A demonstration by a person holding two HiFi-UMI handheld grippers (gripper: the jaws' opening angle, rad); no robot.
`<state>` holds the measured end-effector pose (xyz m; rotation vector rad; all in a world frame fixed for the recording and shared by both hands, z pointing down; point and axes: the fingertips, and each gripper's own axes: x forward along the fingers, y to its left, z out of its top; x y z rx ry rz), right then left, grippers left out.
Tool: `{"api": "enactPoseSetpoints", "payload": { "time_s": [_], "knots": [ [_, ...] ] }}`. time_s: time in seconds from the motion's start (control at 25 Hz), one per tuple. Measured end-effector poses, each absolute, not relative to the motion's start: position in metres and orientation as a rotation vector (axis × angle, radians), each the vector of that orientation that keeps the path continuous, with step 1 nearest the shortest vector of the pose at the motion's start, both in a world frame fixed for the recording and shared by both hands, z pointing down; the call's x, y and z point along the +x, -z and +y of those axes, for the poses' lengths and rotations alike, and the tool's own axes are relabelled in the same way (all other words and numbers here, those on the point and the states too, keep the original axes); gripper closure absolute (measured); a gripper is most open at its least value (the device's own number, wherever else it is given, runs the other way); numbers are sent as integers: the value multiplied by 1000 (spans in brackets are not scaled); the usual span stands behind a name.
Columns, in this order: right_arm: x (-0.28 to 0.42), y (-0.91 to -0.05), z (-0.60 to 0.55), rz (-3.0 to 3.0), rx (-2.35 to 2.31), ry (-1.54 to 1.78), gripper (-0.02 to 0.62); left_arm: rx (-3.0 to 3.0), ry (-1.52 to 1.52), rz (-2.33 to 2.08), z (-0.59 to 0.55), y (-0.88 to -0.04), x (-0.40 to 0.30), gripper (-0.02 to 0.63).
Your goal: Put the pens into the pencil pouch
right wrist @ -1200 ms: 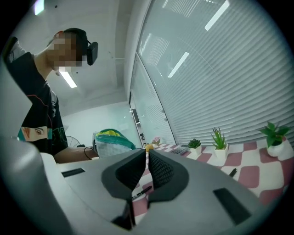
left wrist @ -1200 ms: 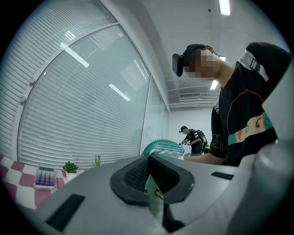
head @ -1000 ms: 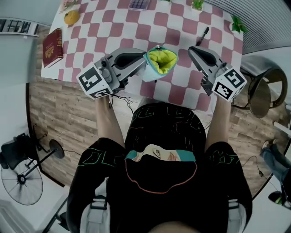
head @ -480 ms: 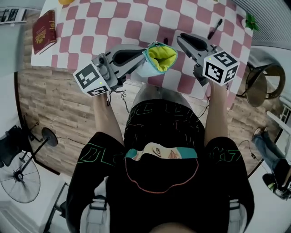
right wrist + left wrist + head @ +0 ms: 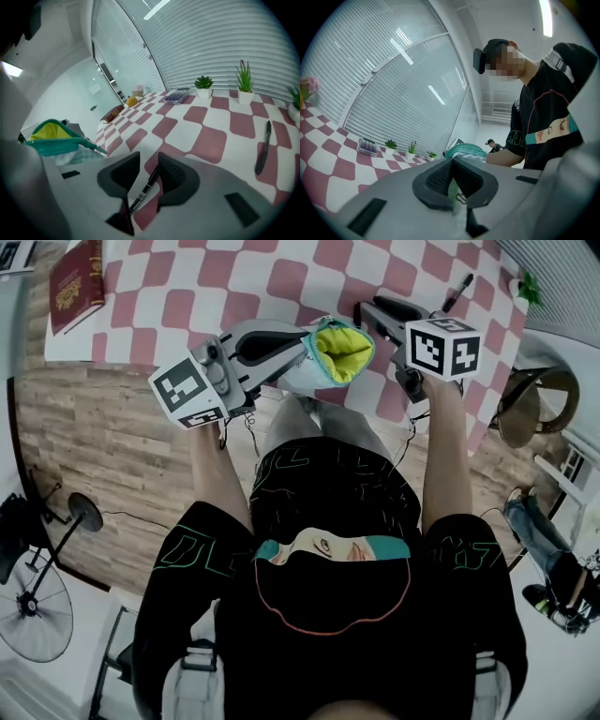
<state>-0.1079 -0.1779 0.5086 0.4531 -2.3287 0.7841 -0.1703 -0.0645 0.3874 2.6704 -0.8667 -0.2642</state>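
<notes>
Yellow-lined pencil pouch point(image 5: 339, 351) in left tongs point(image 5: 303, 345), right tongs point(image 5: 367, 315) just beside, above checked table point(image 5: 187, 306)

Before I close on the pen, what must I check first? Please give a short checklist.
1. The left hand-held gripper is shut on the pouch rim: ok.
2. Pouch mouth open, yellow lining visible: ok.
3. The right hand-held gripper is open, its jaws having just been opening: ok.
4. A pen lies on the table between those jaws, not gripped: ok.
5. Pens already inside the pouch: cannot tell.
</notes>
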Motion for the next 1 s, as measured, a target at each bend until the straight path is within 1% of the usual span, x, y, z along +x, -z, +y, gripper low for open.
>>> {"api": "enactPoseSetpoints", "payload": {
  "time_s": [0.28,0.64,0.76,0.8,1.0],
  "knots": [
    [-110,-544,-174,-2104,456,-822,465,2668,305,-887,-58,-389,-187,606],
    [-110,-566,-171,-1974,511,-821,465,2676,346,-877,-53,-390,-195,606],
    [-112,-568,-171,-1945,531,-791,497,2680,355,-870,-51,-391,-198,606],
    [-114,-569,-170,-1941,532,-795,521,2681,355,-868,-51,-391,-199,606],
    [-118,-565,-172,-1953,550,-804,546,2686,335,-869,-50,-391,-199,606]
  ]
}}
